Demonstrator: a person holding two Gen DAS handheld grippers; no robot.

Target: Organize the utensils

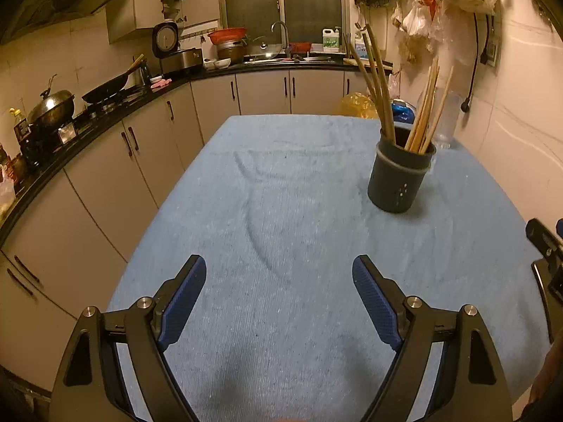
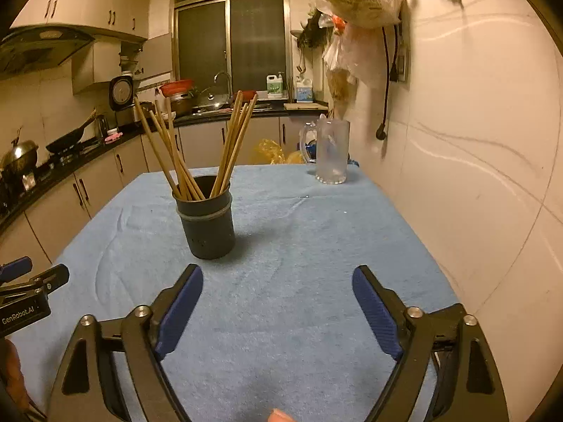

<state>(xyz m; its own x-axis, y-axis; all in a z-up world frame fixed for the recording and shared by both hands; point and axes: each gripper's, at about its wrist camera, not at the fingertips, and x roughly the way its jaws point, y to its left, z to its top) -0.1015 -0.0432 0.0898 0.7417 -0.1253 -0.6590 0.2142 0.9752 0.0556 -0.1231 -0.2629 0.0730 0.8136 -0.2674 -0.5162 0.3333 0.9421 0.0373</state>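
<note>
Blue towelling covers the table (image 1: 281, 183), and on it a dark round holder (image 1: 399, 179) stands upright, toward the right side as the left gripper's camera sees it. Wooden chopsticks (image 1: 427, 109) lean out of the holder in two loose bunches, one fanning left, one right. Near the far right corner a clear glass mug (image 2: 330, 151) stands close to the wall, well apart from the holder.

The left gripper (image 1: 279, 270) hangs over the near part of the cloth, its blue pads spread wide, nothing between them but bare towel. The right gripper (image 2: 278, 281) is spread just as wide, also empty, with the holder a little ahead and to the left of its left finger. Each gripper shows at the edge of the other's view, side by side.

A kitchen counter (image 1: 105, 105) with pans runs along the left.
</note>
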